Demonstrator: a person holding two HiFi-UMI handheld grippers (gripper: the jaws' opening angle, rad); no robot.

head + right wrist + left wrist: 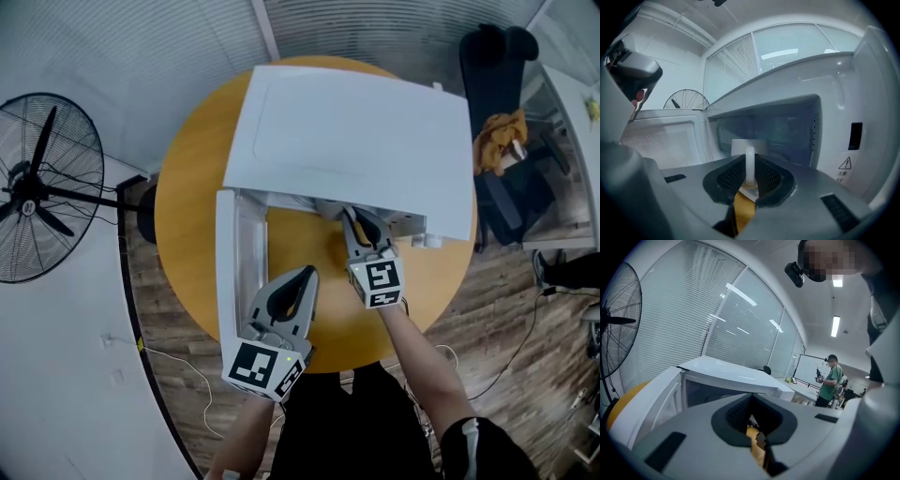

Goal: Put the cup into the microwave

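Though unseen overhead — cup (749, 161), apparently gripped

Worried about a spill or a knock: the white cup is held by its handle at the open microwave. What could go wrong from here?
1. The right hand-held gripper pinches only the thin handle of the white cup, so it might swing or slip.
2. The cup is at the mouth of the white box-shaped microwave and might clip the cavity's edge.
3. The open door stands beside the left hand-held gripper and might get bumped.
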